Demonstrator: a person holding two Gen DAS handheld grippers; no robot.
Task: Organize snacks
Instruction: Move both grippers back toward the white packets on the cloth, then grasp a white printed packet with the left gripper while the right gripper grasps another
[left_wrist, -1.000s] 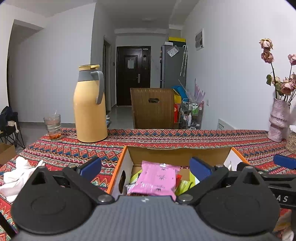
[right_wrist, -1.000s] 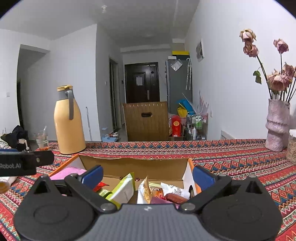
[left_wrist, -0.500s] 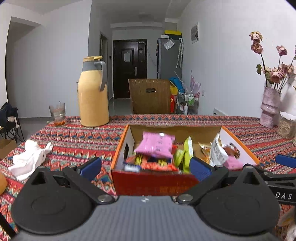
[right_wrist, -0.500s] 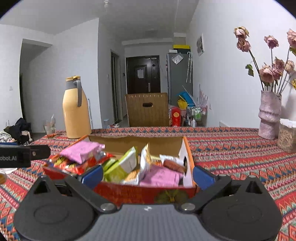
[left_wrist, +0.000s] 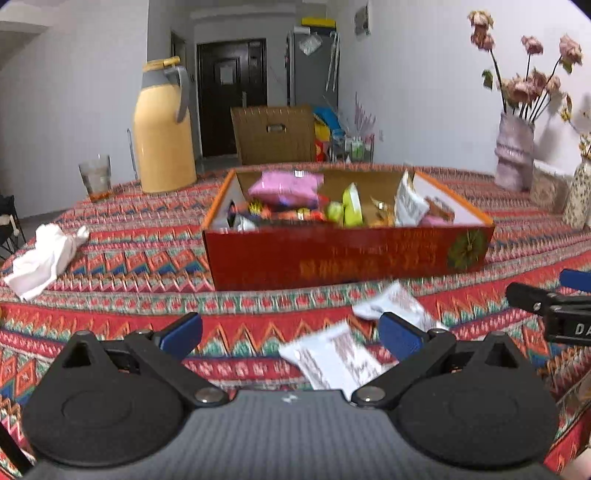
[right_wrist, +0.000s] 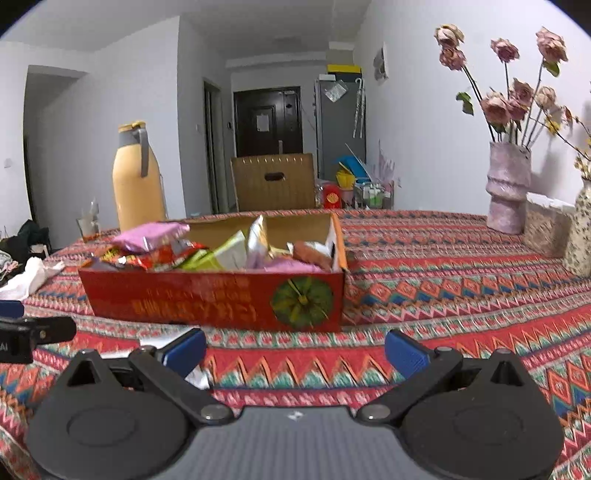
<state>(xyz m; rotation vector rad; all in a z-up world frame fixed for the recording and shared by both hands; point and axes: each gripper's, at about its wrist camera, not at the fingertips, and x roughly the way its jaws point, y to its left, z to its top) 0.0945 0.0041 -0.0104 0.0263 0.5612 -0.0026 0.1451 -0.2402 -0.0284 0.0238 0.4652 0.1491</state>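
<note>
A red cardboard box (left_wrist: 347, 256) (right_wrist: 221, 299) full of snack packets stands on the patterned tablecloth. A pink packet (left_wrist: 284, 186) (right_wrist: 149, 234) lies on top at its left end. Two white snack packets (left_wrist: 332, 356) (left_wrist: 391, 301) lie loose on the cloth in front of the box. My left gripper (left_wrist: 290, 334) is open just above the nearer white packet, holding nothing. My right gripper (right_wrist: 295, 349) is open in front of the box, empty, with a white packet (right_wrist: 197, 378) partly hidden behind its left finger.
A yellow thermos (left_wrist: 162, 129) and a glass (left_wrist: 95, 177) stand at the back left. A crumpled white cloth (left_wrist: 44, 258) lies at the left. A pink vase (right_wrist: 508, 188) with dried roses and a patterned vase (right_wrist: 581, 229) stand at the right. A wooden chair (right_wrist: 273, 182) is behind the table.
Both grippers have pulled back from above the box toward the near side of the table and dropped lower. Loose white packets have come into view in front of the box.
</note>
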